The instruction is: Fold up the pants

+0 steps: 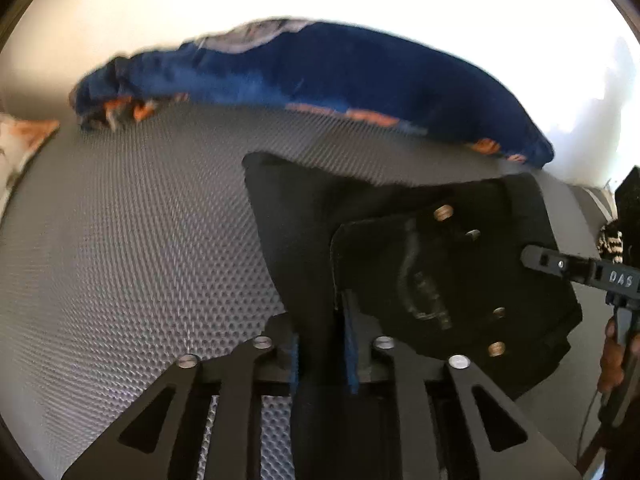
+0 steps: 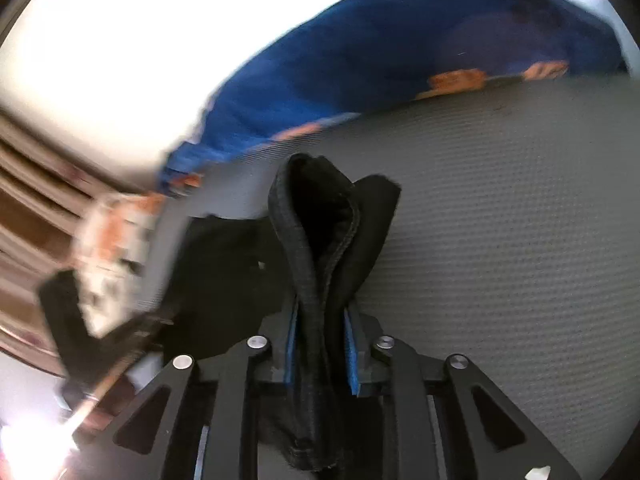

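Observation:
The black pants (image 1: 424, 248) hang lifted above the grey textured mat (image 1: 120, 240), with metal rivets and a back pocket showing. My left gripper (image 1: 322, 344) is shut on one black edge of them. My right gripper (image 2: 320, 344) is shut on a thick hemmed fold of the pants (image 2: 320, 240), which rises between its blue pads. The right gripper also shows at the right edge of the left wrist view (image 1: 576, 268), held in a hand. The views are motion-blurred.
A blue pillow with orange pattern (image 1: 320, 76) lies along the far edge of the mat (image 2: 500, 240). It also shows in the right wrist view (image 2: 360, 68). A white and orange cloth (image 1: 24, 140) sits at the far left. A bright wall is behind.

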`<state>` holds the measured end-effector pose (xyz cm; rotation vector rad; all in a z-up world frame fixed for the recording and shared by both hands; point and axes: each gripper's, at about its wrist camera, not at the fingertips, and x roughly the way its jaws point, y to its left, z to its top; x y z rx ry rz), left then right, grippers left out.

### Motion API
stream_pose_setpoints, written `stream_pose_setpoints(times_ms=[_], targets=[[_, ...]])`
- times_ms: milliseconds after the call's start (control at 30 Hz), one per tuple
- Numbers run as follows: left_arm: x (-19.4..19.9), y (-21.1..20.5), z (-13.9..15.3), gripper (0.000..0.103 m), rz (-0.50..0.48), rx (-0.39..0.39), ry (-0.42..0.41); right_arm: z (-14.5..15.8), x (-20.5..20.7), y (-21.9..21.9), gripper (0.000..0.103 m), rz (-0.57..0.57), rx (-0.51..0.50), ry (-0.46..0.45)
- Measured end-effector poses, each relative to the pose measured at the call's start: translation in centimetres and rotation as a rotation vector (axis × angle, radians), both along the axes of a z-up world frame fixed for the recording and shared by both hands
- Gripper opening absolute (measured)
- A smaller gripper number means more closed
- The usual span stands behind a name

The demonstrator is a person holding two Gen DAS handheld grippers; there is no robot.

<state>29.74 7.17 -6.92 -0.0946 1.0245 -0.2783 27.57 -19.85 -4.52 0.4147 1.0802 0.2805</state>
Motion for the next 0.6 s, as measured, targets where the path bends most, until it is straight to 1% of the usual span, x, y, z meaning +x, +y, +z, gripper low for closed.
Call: stream_pose_setpoints(times_ms=[33, 100, 133, 167, 233, 300, 367, 433, 533, 600], targets=[[0.0, 0.2, -0.8, 0.032, 0.004, -0.005, 0.008, -0.8, 0.0, 0.1, 0.029, 0.004, -0.063, 0.007], [-0.1, 0.4, -1.7, 0.042, 0.007, 0.008, -0.003, -2.1, -0.1, 0.1, 0.034, 0.005, -0.132, 0.017], [-0.3, 0.5, -1.8, 0.044, 0.009, 0.008, -0.017, -2.3, -0.1, 0.1, 0.04, 0.006, -0.145, 0.008], [-0.4, 0.5, -1.9, 0.045, 0.009, 0.008, -0.029, -2.5, -0.2, -0.1, 0.042, -0.001, -0.158, -0.001], [-0.6, 0.5, -2.0, 0.055, 0.018, 0.03, -0.045, -2.7, -0.3, -0.3, 0.047, -0.014, -0.169, -0.002], [-0.8, 0.4, -2.1, 0.061, 0.027, 0.056, -0.058, -2.9, -0.3, -0.8, 0.048, -0.025, -0.151, 0.002], [-1.0, 0.6, -2.1, 0.061, 0.038, 0.056, -0.053, -2.9, -0.4, -1.0, 0.048, -0.031, -0.143, 0.007], [-1.2, 0.6, -2.0, 0.061, 0.047, 0.059, -0.044, -2.7, -0.6, -0.8, 0.051, -0.037, -0.16, 0.012], [-2.5, 0.4, -1.7, 0.061, 0.045, 0.092, -0.048, -2.3, -1.1, -0.2, 0.052, -0.041, -0.178, 0.018], [-3.2, 0.3, -1.4, 0.061, 0.042, 0.101, -0.049, -2.2, -1.7, 0.2, 0.052, -0.034, -0.2, 0.018]])
